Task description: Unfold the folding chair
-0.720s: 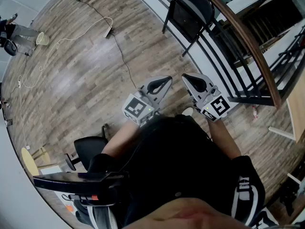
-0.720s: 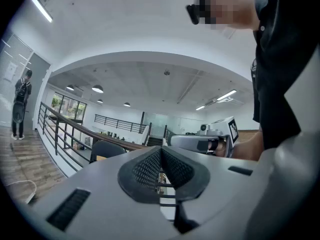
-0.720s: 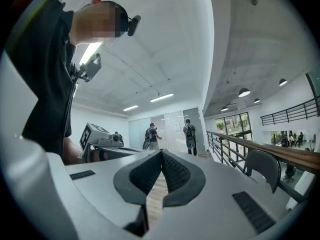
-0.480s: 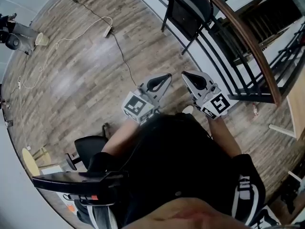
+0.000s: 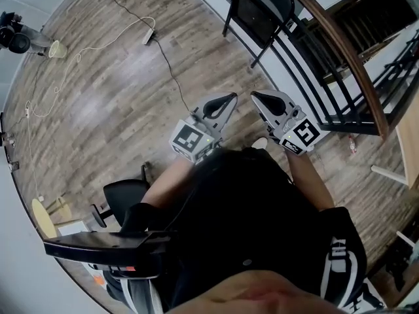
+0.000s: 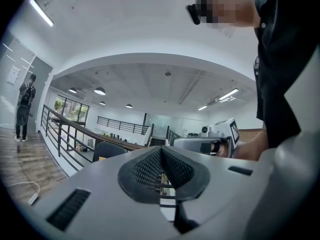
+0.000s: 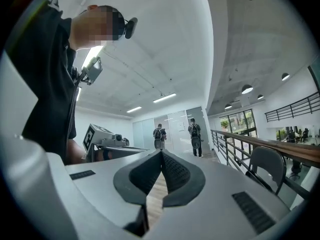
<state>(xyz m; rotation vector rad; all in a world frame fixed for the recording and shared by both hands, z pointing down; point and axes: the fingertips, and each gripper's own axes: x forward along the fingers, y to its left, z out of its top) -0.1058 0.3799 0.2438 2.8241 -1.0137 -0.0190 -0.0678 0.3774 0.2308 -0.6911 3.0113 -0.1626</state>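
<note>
Your left gripper (image 6: pixel 160 150) has its jaws fully together, with nothing between the pads. Your right gripper (image 7: pixel 161 153) is in the same condition: jaws closed tip to tip and empty. You hold both level, side by side in front of your body, touching nothing. The folding chair (image 5: pixel 260 12) stands on the wood floor (image 5: pixel 118 90) beside the railing (image 5: pixel 340 51), well apart from both grippers.

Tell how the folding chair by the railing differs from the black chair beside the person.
The folding chair stands beside the railing, ahead of the person; the black chair sits close at their left. The folding chair has thin straight legs; the black chair, a low spreading base. Both are black.
</note>
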